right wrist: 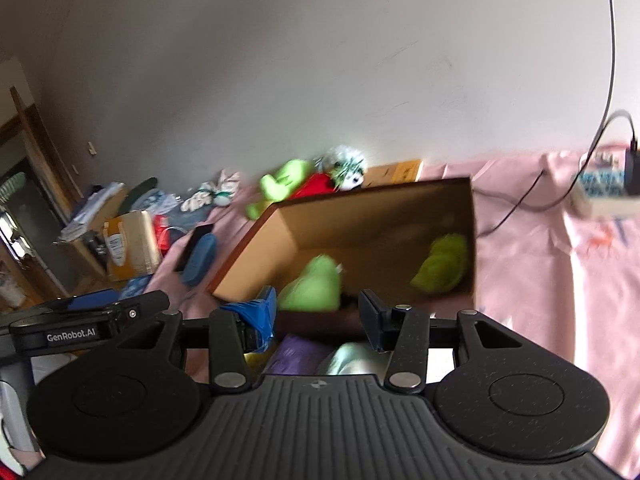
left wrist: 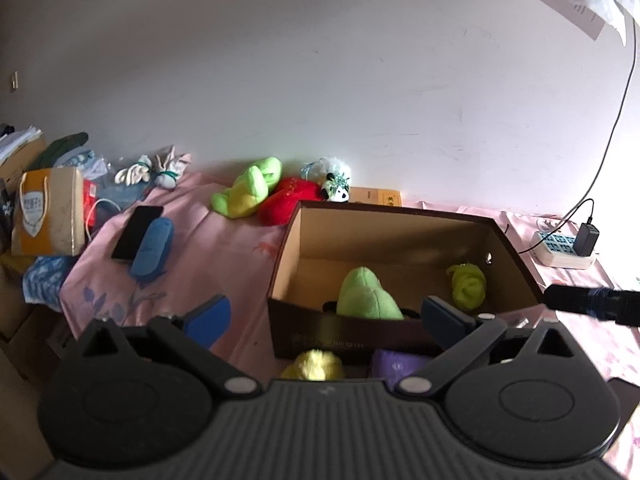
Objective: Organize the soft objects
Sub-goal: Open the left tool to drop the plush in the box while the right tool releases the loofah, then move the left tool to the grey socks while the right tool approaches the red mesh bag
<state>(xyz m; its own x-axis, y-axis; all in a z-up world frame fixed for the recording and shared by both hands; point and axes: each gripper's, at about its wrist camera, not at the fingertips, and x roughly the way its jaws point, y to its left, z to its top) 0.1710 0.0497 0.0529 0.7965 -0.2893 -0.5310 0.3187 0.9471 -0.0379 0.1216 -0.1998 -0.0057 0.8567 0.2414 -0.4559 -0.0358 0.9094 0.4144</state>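
Observation:
A brown cardboard box (left wrist: 400, 216) stands open on the pink bedsheet; it also shows in the right wrist view (right wrist: 360, 208). Inside lie a light green plush (left wrist: 368, 296) (right wrist: 314, 286) and a yellow-green plush (left wrist: 466, 282) (right wrist: 442, 264). My left gripper (left wrist: 326, 316) is open and empty, just before the box's near wall. My right gripper (right wrist: 318, 320) is open and empty, at the box's near edge. A yellow plush (left wrist: 316, 364), a purple soft thing (left wrist: 396, 364) (right wrist: 294, 354) and a pale mint soft thing (right wrist: 352, 358) lie under the grippers. A green-yellow plush (left wrist: 248, 188), a red plush (left wrist: 288, 200) and a panda plush (left wrist: 336, 186) lie behind the box.
A phone (left wrist: 136, 232) and a blue case (left wrist: 154, 246) lie left of the box. An orange paper bag (left wrist: 48, 212) and clutter sit at the far left. A power strip (left wrist: 564, 248) with a charger sits at the right. The right gripper's body (left wrist: 592, 304) pokes in from the right.

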